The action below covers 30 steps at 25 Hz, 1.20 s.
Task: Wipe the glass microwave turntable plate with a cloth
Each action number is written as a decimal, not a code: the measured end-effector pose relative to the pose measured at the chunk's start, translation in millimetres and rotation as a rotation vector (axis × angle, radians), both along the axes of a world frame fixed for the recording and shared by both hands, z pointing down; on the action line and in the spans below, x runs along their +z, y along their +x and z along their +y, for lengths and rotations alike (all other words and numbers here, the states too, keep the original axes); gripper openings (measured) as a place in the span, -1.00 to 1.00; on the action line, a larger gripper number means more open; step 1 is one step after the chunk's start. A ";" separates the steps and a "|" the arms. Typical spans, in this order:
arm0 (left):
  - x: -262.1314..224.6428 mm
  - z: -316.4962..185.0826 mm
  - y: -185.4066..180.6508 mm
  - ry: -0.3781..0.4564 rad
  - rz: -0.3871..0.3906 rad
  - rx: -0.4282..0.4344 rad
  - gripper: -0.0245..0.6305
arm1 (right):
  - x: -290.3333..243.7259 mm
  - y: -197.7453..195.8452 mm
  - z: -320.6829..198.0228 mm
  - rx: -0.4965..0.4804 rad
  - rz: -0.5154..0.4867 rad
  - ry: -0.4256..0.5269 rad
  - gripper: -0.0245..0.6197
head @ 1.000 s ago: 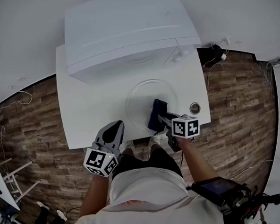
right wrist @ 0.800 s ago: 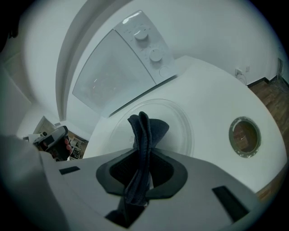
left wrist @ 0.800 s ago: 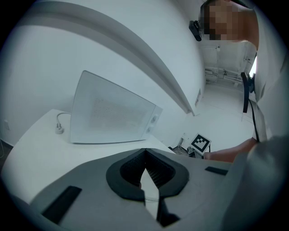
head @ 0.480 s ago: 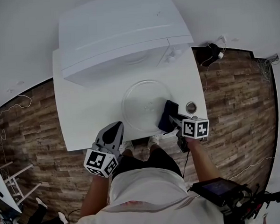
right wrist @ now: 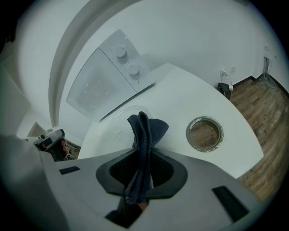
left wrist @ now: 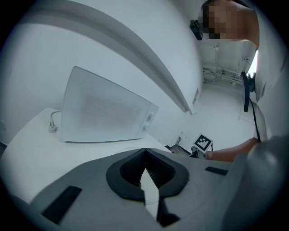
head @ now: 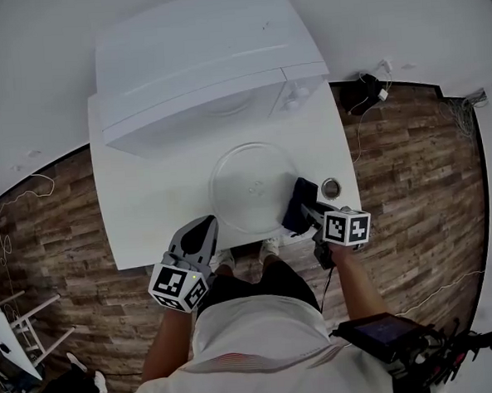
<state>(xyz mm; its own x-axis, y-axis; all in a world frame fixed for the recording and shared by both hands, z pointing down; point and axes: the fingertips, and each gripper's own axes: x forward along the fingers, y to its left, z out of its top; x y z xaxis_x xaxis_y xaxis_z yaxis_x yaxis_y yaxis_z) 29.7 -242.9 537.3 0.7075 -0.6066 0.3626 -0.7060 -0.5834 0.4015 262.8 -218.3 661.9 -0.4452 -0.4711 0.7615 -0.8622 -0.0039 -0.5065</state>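
Observation:
The clear glass turntable plate (head: 254, 187) lies flat on the white table (head: 147, 214) in front of the white microwave (head: 192, 66). My right gripper (head: 307, 210) is shut on a folded dark blue cloth (head: 299, 201), which rests over the plate's right rim. In the right gripper view the cloth (right wrist: 143, 140) stands pinched between the jaws, with the plate (right wrist: 118, 128) just beyond. My left gripper (head: 197, 234) hovers at the table's near edge, left of the plate. In the left gripper view its jaws (left wrist: 145, 177) are closed on nothing.
A round cable hole (head: 331, 188) sits in the table just right of the plate, seen also as a hole (right wrist: 204, 133) in the right gripper view. Cables and a plug (head: 371, 88) lie on the wood floor at the right. The microwave's door (left wrist: 101, 110) is closed.
The right gripper with the cloth has slid from the plate's lower middle to its right rim. The left gripper has stayed in place.

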 end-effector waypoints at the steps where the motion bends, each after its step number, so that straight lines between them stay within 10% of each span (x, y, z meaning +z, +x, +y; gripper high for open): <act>1: -0.5 -0.1 0.8 0.001 0.001 0.002 -0.89 | -2.6 -1.8 -0.6 0.004 -0.008 0.009 -0.73; 15: -41.1 1.0 -16.6 0.108 0.055 0.128 -0.90 | -135.7 -35.6 3.3 0.162 -0.036 0.504 -0.73; 30: -98.4 38.3 -41.4 0.214 0.116 0.179 -0.89 | -253.6 -62.1 62.6 0.188 0.054 0.811 -0.73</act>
